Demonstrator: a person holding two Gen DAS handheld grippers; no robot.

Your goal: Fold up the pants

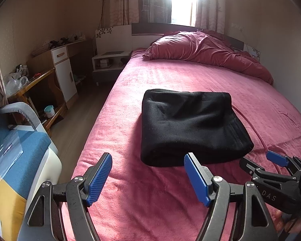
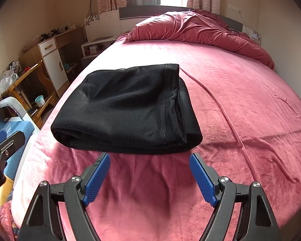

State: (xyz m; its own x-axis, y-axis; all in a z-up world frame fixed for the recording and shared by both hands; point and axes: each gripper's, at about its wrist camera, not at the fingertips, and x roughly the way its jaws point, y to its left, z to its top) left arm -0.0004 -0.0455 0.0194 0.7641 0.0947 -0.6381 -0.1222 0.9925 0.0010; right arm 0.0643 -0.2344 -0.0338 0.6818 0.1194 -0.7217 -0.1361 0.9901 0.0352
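Fingers (image 1: 108, 172) of both grippers stand wide and empty before the folded pants (image 2: 128, 108), whose inner layers are hidden.

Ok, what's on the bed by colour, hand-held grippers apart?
Black: 1, the folded pants
Pink-red: 2, the crumpled duvet at the far end and the bed sheet
Total: 3

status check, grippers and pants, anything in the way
Left gripper open, empty. Right gripper open, empty. Black pants folded in a compact stack on the pink bed, just ahead of both. Nothing in the way.
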